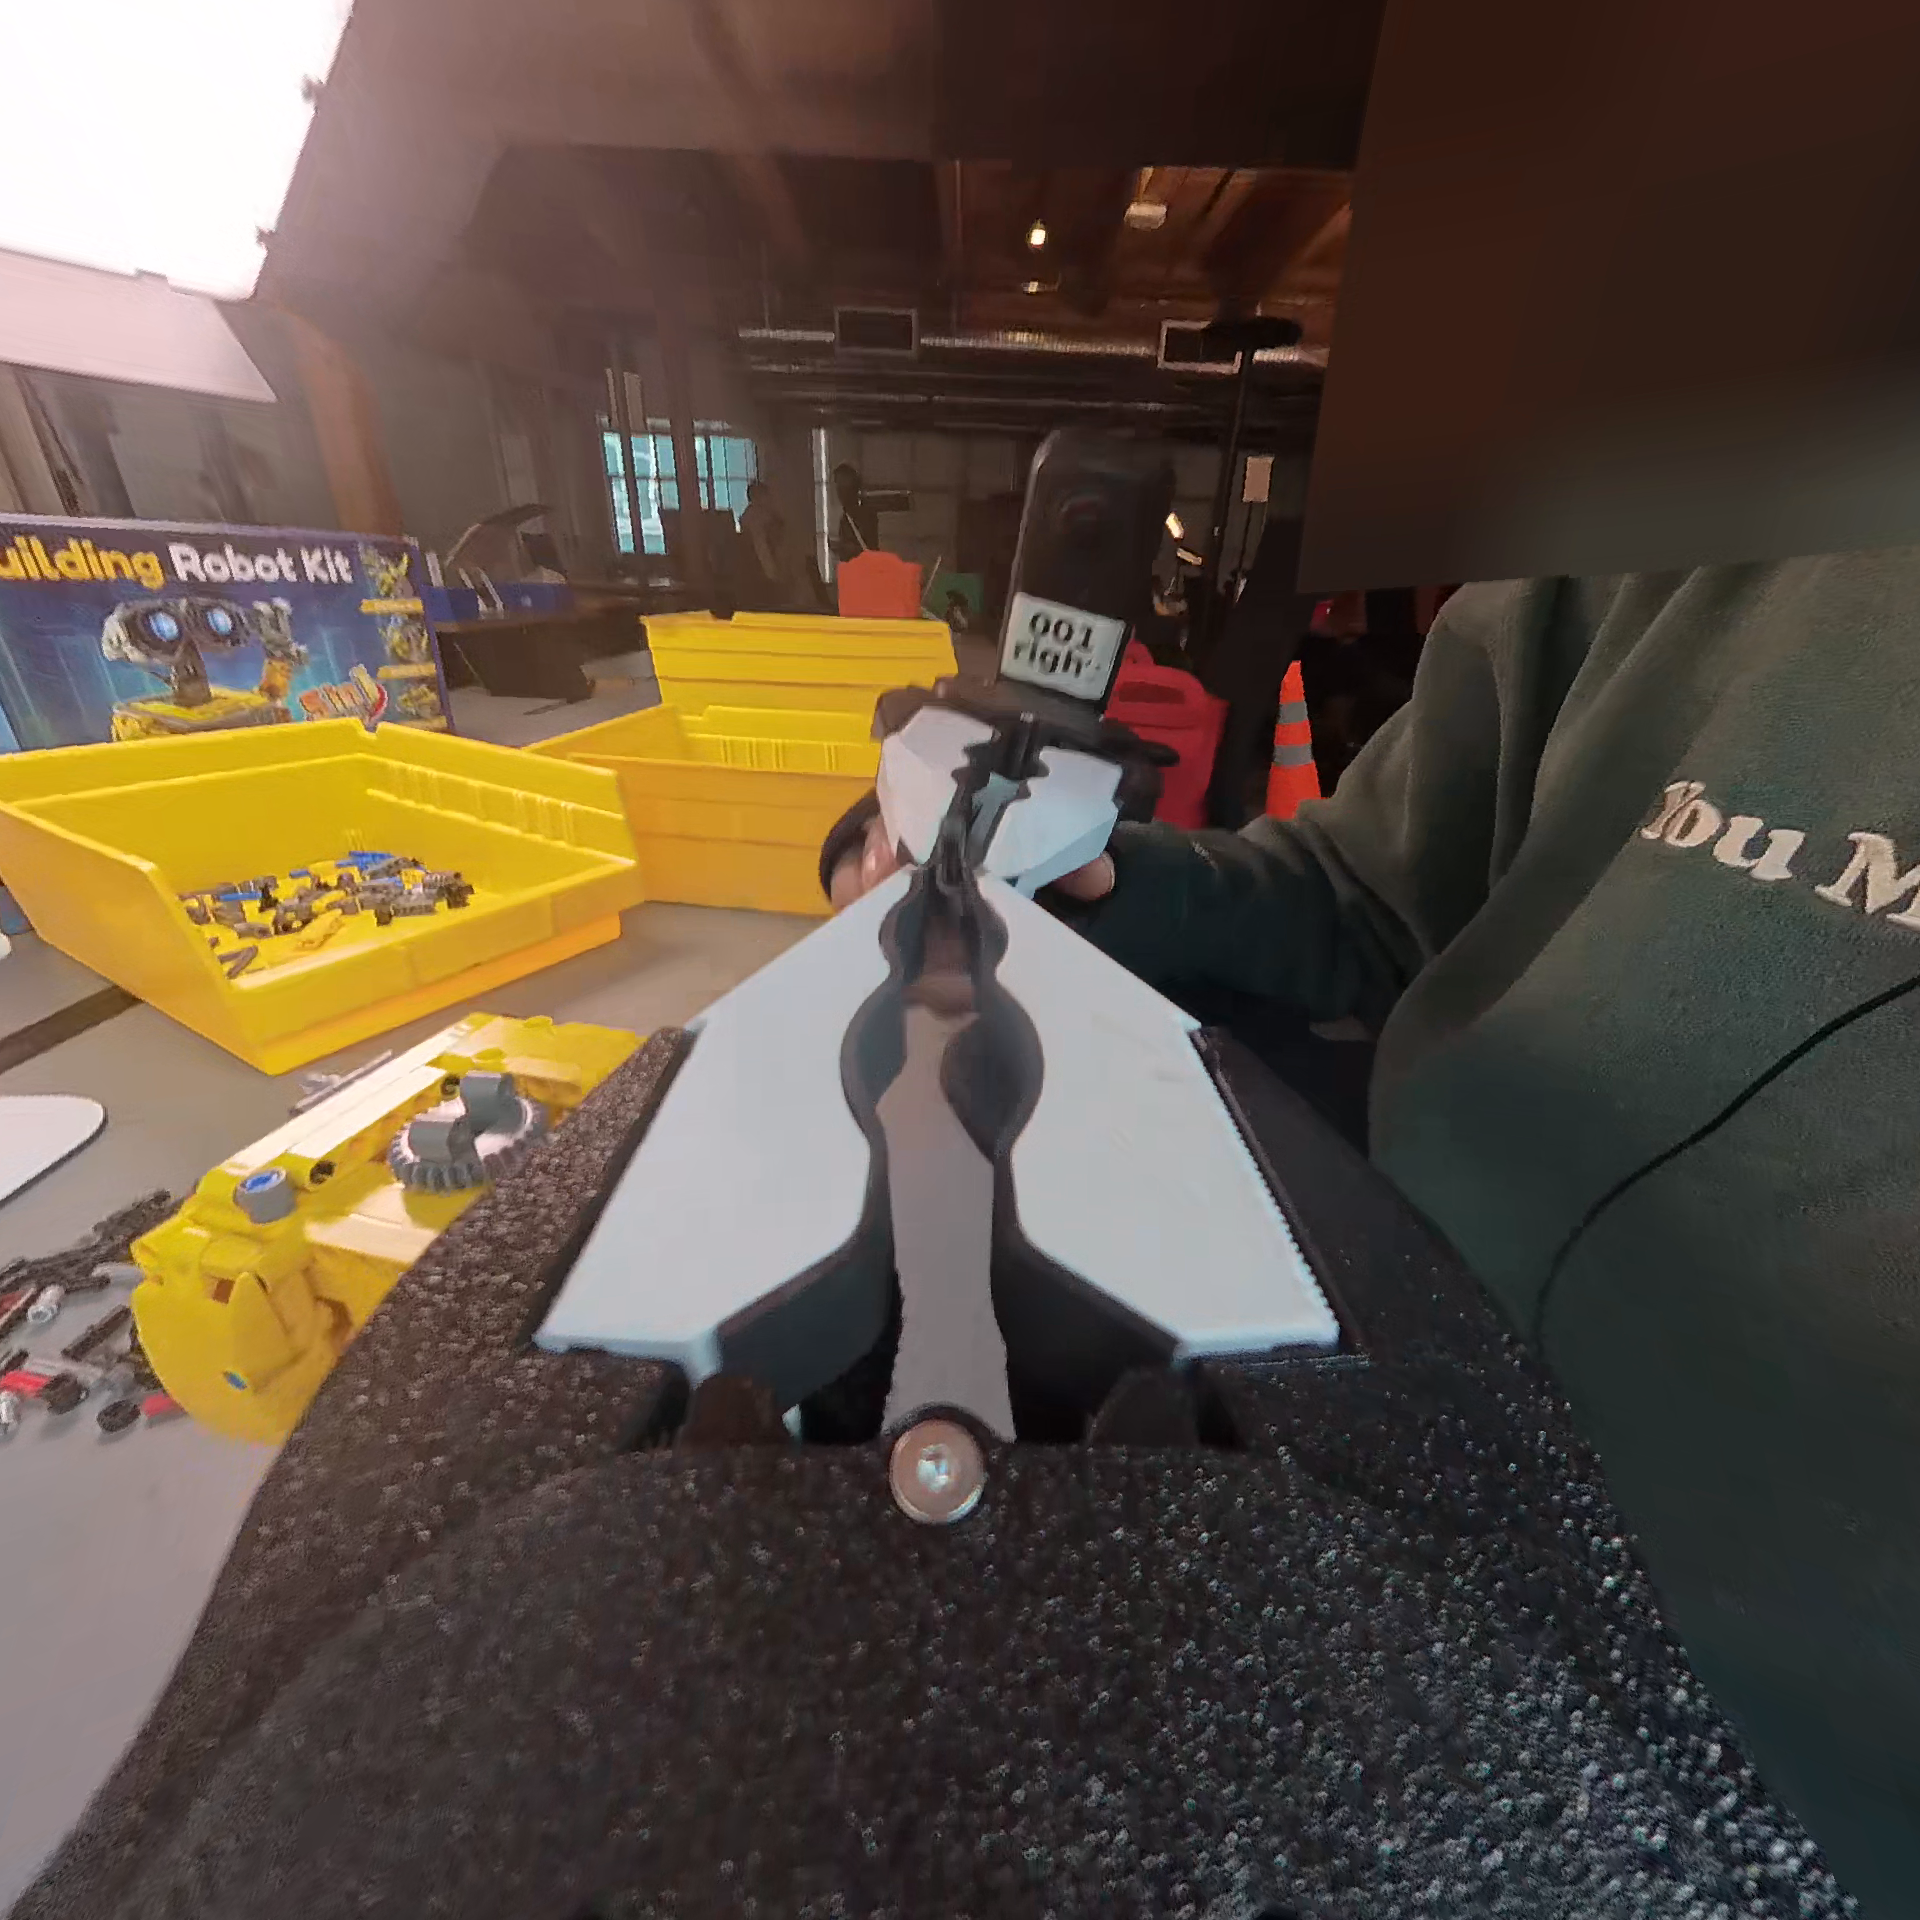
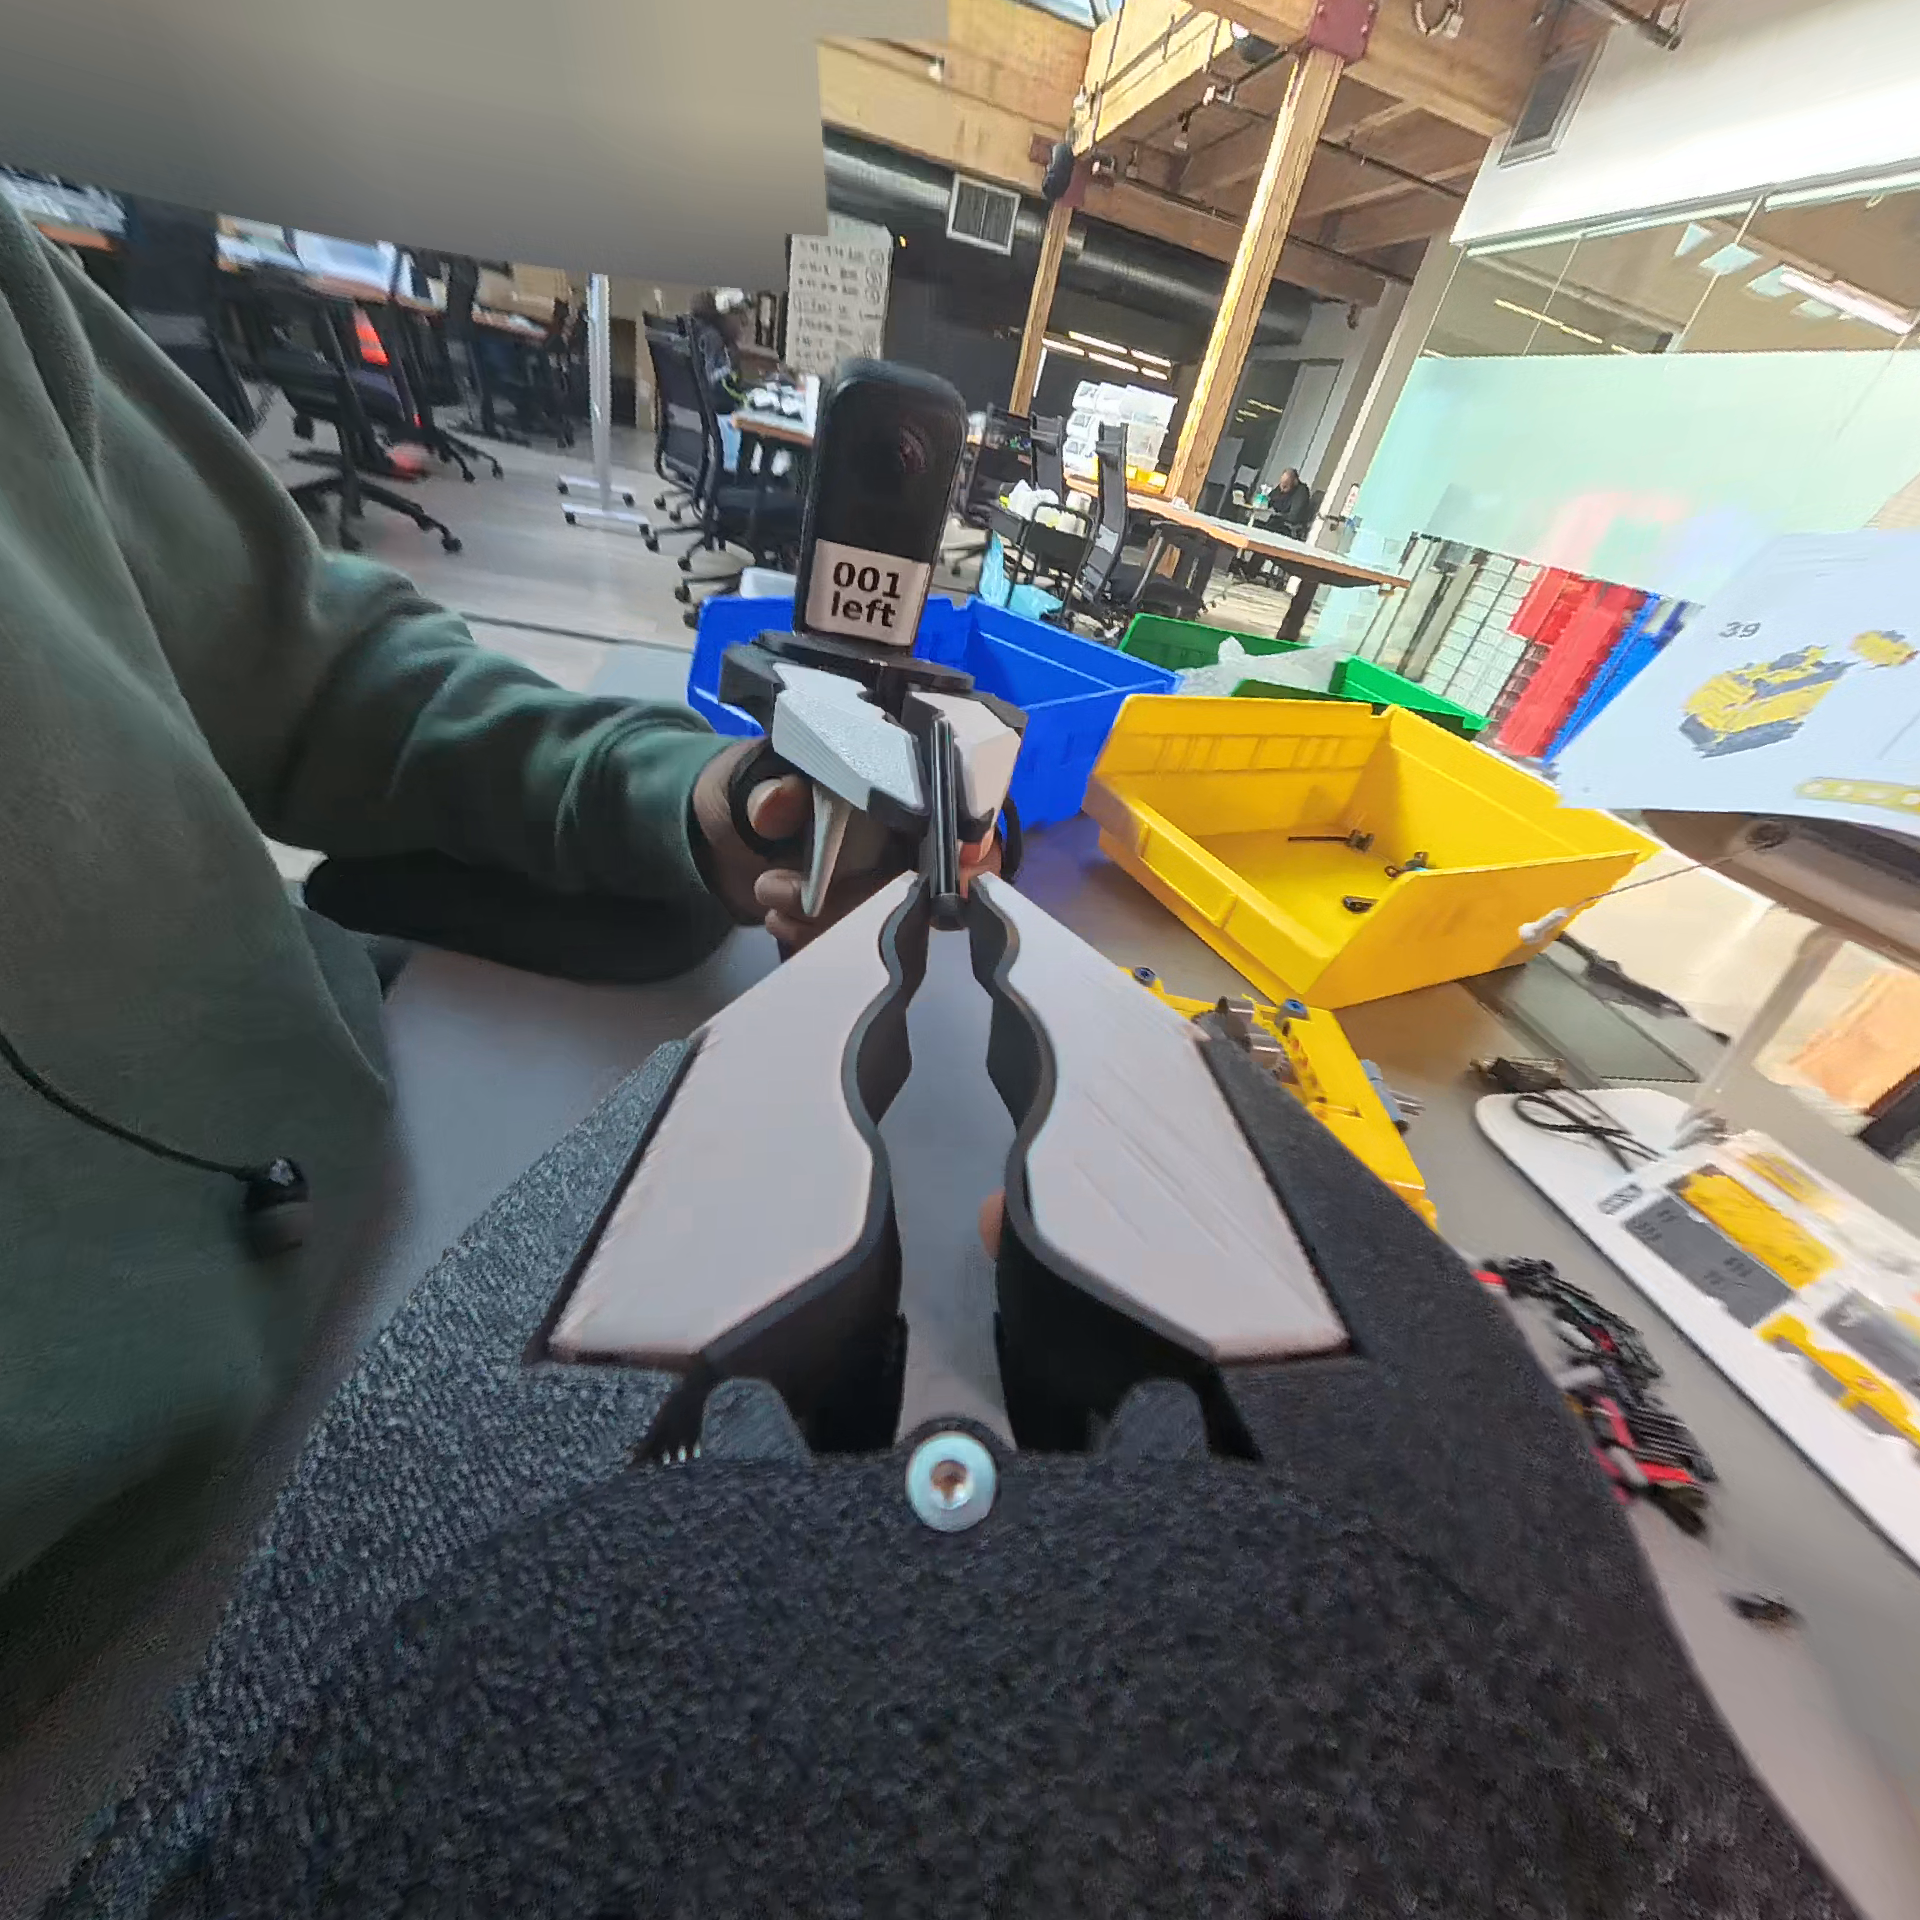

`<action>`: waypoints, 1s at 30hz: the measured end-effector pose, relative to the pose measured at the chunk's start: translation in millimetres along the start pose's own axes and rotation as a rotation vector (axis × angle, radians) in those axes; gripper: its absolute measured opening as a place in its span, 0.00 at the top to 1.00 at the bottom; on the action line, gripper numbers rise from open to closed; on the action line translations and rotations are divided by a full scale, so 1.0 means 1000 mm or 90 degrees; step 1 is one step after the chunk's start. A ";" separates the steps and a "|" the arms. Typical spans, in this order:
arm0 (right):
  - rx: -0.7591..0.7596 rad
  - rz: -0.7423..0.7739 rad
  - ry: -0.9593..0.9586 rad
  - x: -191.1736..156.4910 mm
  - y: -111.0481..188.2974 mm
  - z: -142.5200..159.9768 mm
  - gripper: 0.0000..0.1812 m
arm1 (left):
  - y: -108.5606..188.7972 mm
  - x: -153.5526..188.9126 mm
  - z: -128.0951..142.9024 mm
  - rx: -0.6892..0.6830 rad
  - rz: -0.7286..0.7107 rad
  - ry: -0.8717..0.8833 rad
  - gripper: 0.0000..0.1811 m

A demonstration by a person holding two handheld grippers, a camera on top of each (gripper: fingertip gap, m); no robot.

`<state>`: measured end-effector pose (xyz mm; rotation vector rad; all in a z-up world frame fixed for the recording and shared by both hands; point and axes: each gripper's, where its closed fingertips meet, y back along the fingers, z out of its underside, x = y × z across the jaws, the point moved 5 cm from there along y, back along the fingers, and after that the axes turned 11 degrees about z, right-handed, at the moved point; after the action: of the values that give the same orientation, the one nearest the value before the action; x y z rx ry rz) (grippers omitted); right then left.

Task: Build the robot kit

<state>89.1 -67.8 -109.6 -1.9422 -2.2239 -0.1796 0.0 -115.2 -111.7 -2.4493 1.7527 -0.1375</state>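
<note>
Left wrist view: the grey bench [image 1: 665, 935] runs away toward stacked yellow bins at its far edge, and the nearest yellow bin [image 1: 312, 831] holds a scatter of small grey and blue parts [image 1: 322, 894]. A printed kit box [image 1: 208, 634] stands behind that bin. Nearer, by the bench's left edge, lies a yellow brick-built vehicle [image 1: 312, 1216] with grey gears on top, loose black and red pieces beside it.

The left gripper [image 1: 951, 883] and the right gripper [image 1: 982, 810] meet tip to tip above the bench, in front of a person in a green sweatshirt [image 1: 1662, 1039]. Between them is a thin black rod [image 2: 943, 821], standing nearly upright. In the right wrist view the left gripper [image 2: 935, 769] has its jaws closed on the rod's upper part, while the right gripper [image 2: 948, 899] pinches its lower end. On the bench's right side a yellow bin [image 2: 1351, 831] holds a few black bits, with a blue bin [image 2: 1039, 675] behind and an instruction booklet [image 2: 1766, 1247] near the edge.
</note>
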 end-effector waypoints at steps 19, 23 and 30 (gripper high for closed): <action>-0.208 -0.019 0.331 -0.012 0.003 0.043 0.96 | -0.009 -0.002 0.055 -0.346 -0.039 0.037 0.98; -0.137 -0.038 0.173 -0.008 0.008 0.026 0.94 | -0.009 0.000 0.040 -0.292 -0.046 -0.021 0.98; -0.121 -0.068 0.115 -0.007 0.012 0.022 0.96 | -0.011 0.006 0.035 -0.288 -0.045 -0.069 0.98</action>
<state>101.0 -68.6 -133.0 -1.8122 -2.2611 -0.5771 17.8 -115.5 -144.5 -2.7544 1.8115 0.4241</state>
